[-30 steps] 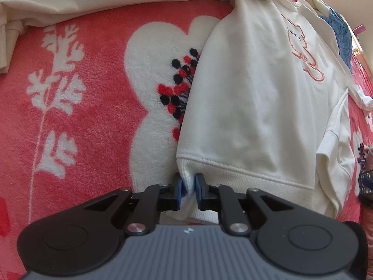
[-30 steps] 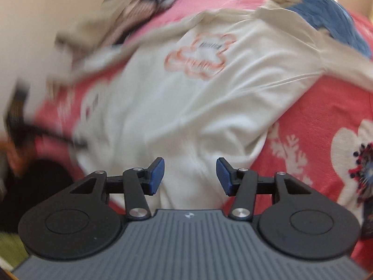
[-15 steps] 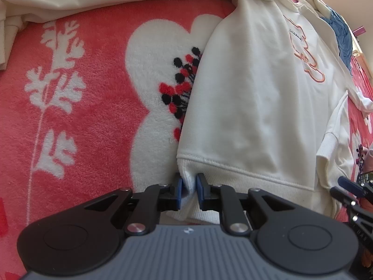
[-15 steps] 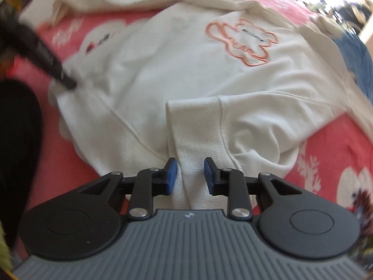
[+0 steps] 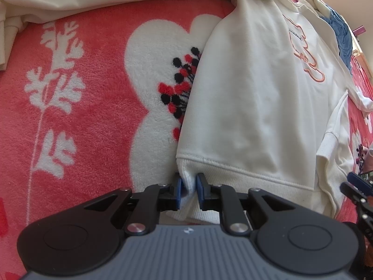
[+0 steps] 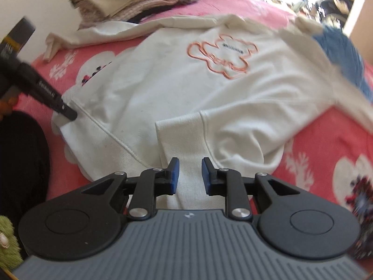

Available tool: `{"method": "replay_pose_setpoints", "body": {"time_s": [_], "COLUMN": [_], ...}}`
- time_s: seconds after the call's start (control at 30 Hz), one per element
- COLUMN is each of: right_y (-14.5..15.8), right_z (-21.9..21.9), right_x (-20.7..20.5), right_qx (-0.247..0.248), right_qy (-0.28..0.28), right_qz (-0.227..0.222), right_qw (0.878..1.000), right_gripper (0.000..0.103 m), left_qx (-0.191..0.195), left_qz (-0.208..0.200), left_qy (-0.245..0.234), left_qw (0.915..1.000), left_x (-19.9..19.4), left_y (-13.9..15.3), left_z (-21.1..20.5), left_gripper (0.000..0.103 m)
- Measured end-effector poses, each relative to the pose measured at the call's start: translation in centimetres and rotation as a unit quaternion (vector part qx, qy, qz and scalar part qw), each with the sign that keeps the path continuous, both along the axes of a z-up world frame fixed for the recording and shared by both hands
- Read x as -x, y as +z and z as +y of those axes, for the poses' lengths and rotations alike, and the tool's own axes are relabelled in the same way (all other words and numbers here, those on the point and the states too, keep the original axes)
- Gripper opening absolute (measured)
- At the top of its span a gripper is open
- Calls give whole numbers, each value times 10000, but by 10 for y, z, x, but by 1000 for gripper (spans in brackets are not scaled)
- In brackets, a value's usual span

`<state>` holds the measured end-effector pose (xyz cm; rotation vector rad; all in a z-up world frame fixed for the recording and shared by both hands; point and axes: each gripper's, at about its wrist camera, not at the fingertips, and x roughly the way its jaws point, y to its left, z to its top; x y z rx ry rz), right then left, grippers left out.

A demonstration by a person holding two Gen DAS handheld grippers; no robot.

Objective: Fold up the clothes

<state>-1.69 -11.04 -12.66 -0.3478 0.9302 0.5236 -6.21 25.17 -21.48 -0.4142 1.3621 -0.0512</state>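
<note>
Right now the white sweatshirt lies flat on the pink blanket. Its near left hem corner is clenched in the left gripper. The right gripper has just been closing, its fingers astride the ribbed cuff, though I cannot tell whether they grip.

- The sweatshirt was soft matt cream cloth with ribbed cuffs.
- The blanket looked fluffy, pink fleece.
- The right gripper had matt black plastic arms with blue pads.
</note>
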Motion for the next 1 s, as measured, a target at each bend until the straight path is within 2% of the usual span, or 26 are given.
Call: {"method": "replay_pose_setpoints", "body": {"time_s": [0.1,0.17,0.3,0.4,0.43,0.5,0.53,0.57,0.7,0.8,0.83,0.9,1.0], "right_y": [-6,-11,-28,-40,-41,-41,-39,-36,0,28,31,29,0], "right_z": [17,30,52,54,52,46,42,35,-22,-70,-87,-121,-164], "right_x": [-4,-9,-25,-38,-40,-42,-42,-42,-23,11,21,38,51], "right_qx": [161,175,259,160,65,-61,-79,-145,-822,-1010,-1055,-1192,-1707], "right_qy": [125,122,-122,-531,-653,-902,-1029,-1182,-2107,-2749,-2990,-3495,-4148], "right_qz": [-21,-4,33,194,203,174,127,121,-112,-398,-370,-160,708], "right_qw": [9998,9998,9996,9983,9976,9958,9946,9928,9740,9553,9477,9292,8909], "right_gripper": [33,57,63,65,64,50,27,9,8,8,8,8,10], "left_qx": [23,49,114,136,141,154,163,171,175,216,221,208,136], "left_qz": [-6,-6,7,18,19,22,23,24,5,4,7,3,6], "left_qy": [10,28,61,55,53,53,60,67,67,110,123,124,90], "left_qw": [10000,10000,9999,9999,9999,9999,9998,9998,9998,9997,9997,9997,9999], "left_x": [0,0,-1,-3,-3,-4,-4,-4,-5,-5,-5,-6,-7], "left_y": [-1,-1,-4,-6,-6,-7,-7,-7,-8,-9,-9,-10,-10], "left_z": [0,0,1,1,1,0,0,0,-3,-4,-4,-7,-12], "left_gripper": [16,16,16,16,16,17,17,17,16,15,15,15,16]}}
